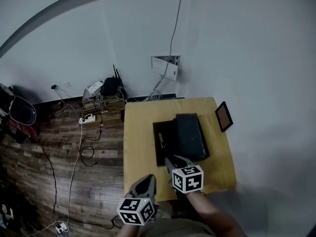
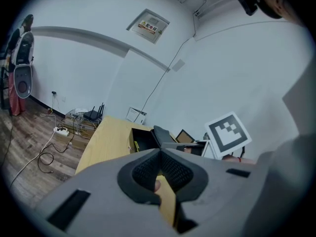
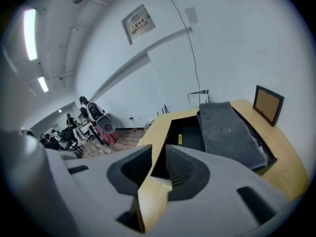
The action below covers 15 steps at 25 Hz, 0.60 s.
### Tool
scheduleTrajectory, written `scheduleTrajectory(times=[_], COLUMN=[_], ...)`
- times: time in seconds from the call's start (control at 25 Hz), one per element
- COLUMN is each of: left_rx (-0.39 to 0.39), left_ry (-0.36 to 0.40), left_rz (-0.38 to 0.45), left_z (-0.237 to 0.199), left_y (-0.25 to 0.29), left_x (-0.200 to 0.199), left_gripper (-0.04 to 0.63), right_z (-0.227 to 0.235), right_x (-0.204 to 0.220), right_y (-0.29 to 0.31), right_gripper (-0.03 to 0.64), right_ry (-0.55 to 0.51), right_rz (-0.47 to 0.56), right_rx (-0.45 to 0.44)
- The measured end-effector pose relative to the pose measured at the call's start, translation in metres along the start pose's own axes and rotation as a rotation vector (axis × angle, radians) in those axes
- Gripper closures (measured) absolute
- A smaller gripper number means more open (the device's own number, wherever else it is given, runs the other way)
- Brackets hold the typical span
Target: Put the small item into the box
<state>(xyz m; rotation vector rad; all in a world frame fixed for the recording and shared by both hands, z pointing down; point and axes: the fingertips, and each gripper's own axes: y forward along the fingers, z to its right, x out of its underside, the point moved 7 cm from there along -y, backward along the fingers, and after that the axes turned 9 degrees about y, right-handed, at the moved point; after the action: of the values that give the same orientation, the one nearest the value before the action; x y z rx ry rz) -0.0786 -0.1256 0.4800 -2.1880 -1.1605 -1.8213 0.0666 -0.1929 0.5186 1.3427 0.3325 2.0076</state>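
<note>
- Jaws of the left gripper point(image 2: 160, 151) are seen pressed together at the tips, with nothing gripped between them.
- Jaws of the right gripper point(image 3: 158, 154) are held slightly apart; nothing is caught in the narrow gap, and only the table point(image 3: 286, 164) is seen through it.
- Just ahead of the right jaws an open black box point(image 3: 195, 144) is set, and the small yellow item point(image 3: 179, 139) is seen inside, toward its left side.
- Right of it, a grey lid point(image 3: 229, 132) is tilted over the box.
</note>
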Motion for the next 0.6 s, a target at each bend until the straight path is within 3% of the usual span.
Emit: scheduleTrajectory(times=[0.6], left_rx=[0.0], left_ry=[0.023], left_rz=[0.04], left_z=[0.057], left_y=[-0.083], left_x=[0.052], left_gripper=[0.592], right_z=[-0.043], right_x=[0.063], right_y=[-0.142], right_gripper=[0.597], right_ry=[-0.086], right_rz=[0.214], right_rx=[-0.051])
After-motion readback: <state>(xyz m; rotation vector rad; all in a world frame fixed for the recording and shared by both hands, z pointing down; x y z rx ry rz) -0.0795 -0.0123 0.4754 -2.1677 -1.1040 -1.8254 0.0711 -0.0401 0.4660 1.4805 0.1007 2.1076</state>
